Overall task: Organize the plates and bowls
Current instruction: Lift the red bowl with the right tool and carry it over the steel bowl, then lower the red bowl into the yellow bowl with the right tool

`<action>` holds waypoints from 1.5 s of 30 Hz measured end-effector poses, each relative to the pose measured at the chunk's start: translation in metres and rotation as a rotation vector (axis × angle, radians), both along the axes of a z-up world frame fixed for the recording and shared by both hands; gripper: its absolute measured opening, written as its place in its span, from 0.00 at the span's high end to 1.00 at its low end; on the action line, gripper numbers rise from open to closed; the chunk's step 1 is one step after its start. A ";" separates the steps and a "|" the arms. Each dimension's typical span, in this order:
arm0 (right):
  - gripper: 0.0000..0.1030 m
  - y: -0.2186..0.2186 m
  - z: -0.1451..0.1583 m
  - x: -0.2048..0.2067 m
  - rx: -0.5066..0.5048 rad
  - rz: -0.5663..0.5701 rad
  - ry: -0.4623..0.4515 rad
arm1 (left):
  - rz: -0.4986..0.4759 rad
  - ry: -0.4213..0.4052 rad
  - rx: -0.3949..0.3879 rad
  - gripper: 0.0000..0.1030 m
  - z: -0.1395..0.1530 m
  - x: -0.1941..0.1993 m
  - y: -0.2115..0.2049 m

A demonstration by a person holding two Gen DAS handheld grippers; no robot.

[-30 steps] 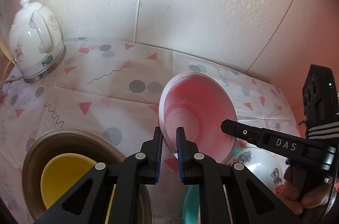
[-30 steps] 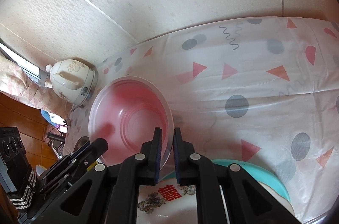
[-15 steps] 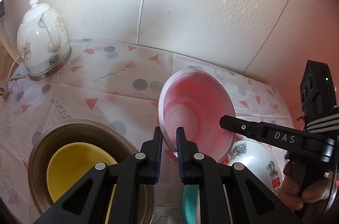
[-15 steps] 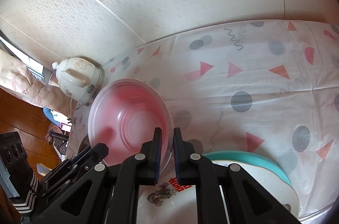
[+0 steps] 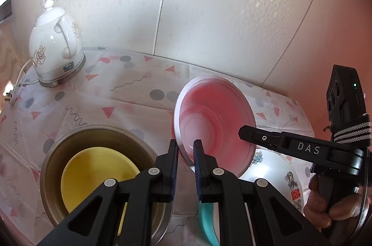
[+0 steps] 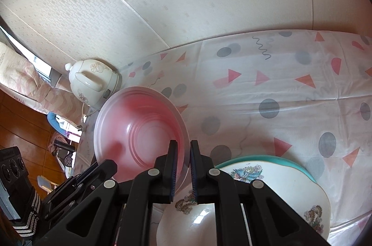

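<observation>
The left gripper (image 5: 186, 153) is clamped on the near rim of a translucent pink bowl (image 5: 216, 125), its blue-edged jaws pinching the wall from both sides. The right gripper (image 6: 182, 155) grips the opposite rim of the same bowl, jaws narrow on the thin plastic, so the bowl hangs tilted between the two tools, clear of the patterned tablecloth (image 6: 279, 88). Under the bowl, on the right gripper's side, a white bowl with printed figures (image 5: 279, 174) sits on a plate with a dragon motif (image 6: 290, 183), which seems to rest on a teal plate (image 6: 267, 158), though only its edge shows. On the left gripper's side a metal basin (image 5: 76, 141) holds a yellow plate (image 5: 93, 171). A white floral kettle (image 5: 55, 46) stands at the far corner against the wall.
</observation>
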State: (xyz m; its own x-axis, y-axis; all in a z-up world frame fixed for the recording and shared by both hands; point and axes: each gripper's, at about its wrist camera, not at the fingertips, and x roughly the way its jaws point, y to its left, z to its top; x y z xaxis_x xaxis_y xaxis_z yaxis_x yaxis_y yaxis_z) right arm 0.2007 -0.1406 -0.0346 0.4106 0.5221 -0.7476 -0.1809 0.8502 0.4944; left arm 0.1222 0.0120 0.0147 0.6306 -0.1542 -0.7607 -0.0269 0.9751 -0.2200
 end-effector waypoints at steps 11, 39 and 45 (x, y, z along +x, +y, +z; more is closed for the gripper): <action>0.90 0.026 0.012 -0.016 -0.004 0.058 -0.028 | 0.043 -0.038 -0.005 0.88 0.010 -0.025 0.021; 0.88 0.131 -0.002 -0.050 0.002 0.305 0.054 | 0.235 0.005 -0.104 0.88 0.000 -0.096 0.127; 0.88 0.134 -0.012 -0.049 -0.051 0.298 0.079 | 0.229 0.065 -0.112 0.88 -0.017 -0.091 0.127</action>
